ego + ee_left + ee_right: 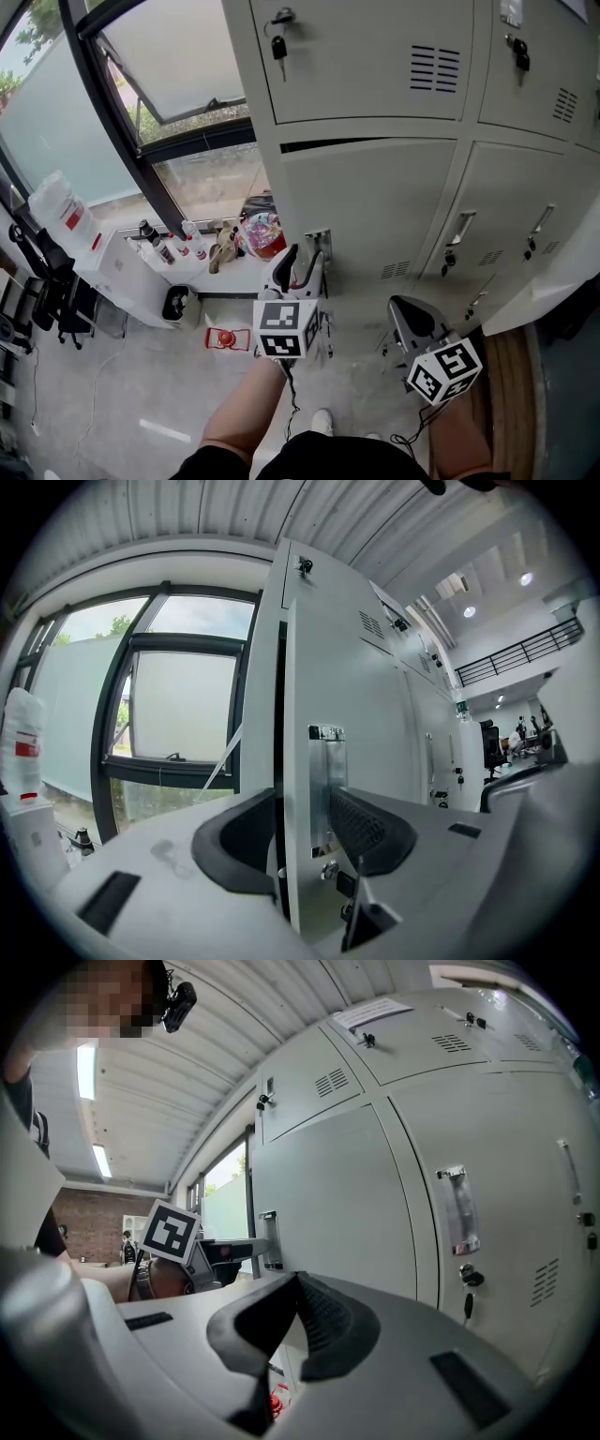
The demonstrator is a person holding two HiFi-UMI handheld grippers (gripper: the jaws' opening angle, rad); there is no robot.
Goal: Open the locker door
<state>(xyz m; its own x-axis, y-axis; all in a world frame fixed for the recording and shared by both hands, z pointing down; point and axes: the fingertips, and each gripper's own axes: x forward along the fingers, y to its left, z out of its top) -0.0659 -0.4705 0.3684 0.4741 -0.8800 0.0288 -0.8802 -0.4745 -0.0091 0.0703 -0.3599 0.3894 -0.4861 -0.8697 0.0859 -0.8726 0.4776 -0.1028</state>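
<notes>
The grey lower locker door (375,206) stands slightly ajar, with a dark gap along its top edge. Its metal handle (320,239) sits at the door's left edge, a key lock below it (330,869). My left gripper (302,255) is open and straddles that edge: one jaw is left of the door, the other lies over the handle (327,771). In the left gripper view the door edge (289,761) runs up between the jaws of the left gripper (305,822). My right gripper (405,309) hangs lower right, in front of the lockers, shut with nothing in it (298,1283).
Neighbouring lockers have keys in their locks (279,45) (469,1283). A window and a low white cabinet with bottles (178,248) are at the left. A red object (223,338) lies on the floor. The person's legs are below the grippers.
</notes>
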